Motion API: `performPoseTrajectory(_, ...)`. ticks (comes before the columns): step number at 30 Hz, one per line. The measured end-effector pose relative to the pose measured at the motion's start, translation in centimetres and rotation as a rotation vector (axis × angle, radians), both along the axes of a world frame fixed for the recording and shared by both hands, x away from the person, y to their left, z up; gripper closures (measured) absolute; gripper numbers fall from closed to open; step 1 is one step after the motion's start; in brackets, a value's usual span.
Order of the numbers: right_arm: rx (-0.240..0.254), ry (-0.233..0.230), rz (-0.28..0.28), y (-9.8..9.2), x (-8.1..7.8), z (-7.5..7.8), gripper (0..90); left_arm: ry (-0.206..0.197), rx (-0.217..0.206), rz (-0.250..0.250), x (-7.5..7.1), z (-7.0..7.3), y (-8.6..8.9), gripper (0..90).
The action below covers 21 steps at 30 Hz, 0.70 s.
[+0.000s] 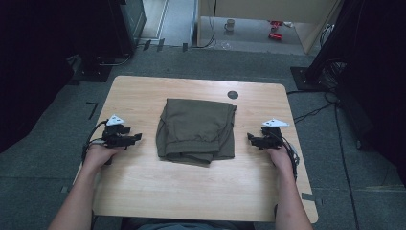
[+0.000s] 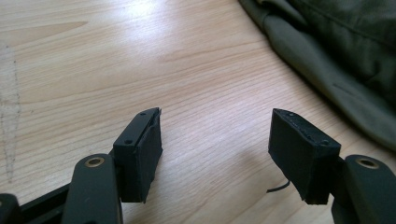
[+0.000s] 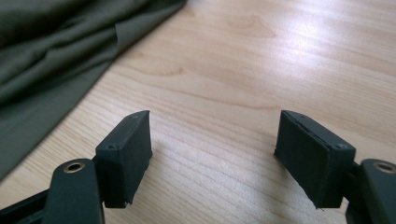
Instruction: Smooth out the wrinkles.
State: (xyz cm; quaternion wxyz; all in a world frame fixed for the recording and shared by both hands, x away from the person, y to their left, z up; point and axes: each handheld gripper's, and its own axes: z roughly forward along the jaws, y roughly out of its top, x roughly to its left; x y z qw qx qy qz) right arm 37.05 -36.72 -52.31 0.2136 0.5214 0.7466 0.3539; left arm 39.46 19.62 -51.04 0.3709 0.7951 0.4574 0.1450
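Your left gripper [image 2: 215, 140] had its jaws spread wide, nothing between them but bare wood grain. The pads [image 2: 148, 154] hung just above the table [image 2: 140, 56], tips tilted down toward it. A thin dark thread or wire end curled out below the right-hand pad in the left gripper view.

Your right gripper [image 3: 212, 140] stood much the same: jaws wide apart, empty, pads low over the tabletop and casting short shadows on it.

Out from the jaws, the olive-green folded garment [image 1: 197, 130] lay at the middle of the table. In the left gripper view its rolled edge [image 2: 336, 60] crossed the upper right corner, near the jaws but not touching them. In the right gripper view the cloth [image 3: 56, 60] filled the upper left, also clear of the pads.

From the high view, you held one gripper at each side of the garment, left [image 1: 134, 138] and right [image 1: 253, 139], both pointed inward at it and roughly level with its lower half. The garment was folded into a rough rectangle, with a bunched, gathered edge along the side nearest you. A small dark round fitting [image 1: 232, 94] sat in the tabletop beyond the garment.
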Motion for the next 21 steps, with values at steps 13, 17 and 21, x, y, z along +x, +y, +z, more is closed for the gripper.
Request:
performPoseTrajectory(13, -0.021, 0.008, -0.017, 0.22, 0.08, -0.07, 18.0, -0.081, 0.072, -0.05, -0.31, -0.63, -0.41, 27.9)
performPoseTrajectory(17, -0.023, 0.013, -0.019, 0.35, 0.1, -0.08, 15.7, -0.08, 0.075, -0.034, -0.24, -0.64, -0.38, 25.5)
performPoseTrajectory(21, -0.026, 0.018, -0.036, 0.57, 0.08, -0.09, 13.7, -0.076, 0.077, -0.018, -0.21, -0.64, -0.36, 23.6)
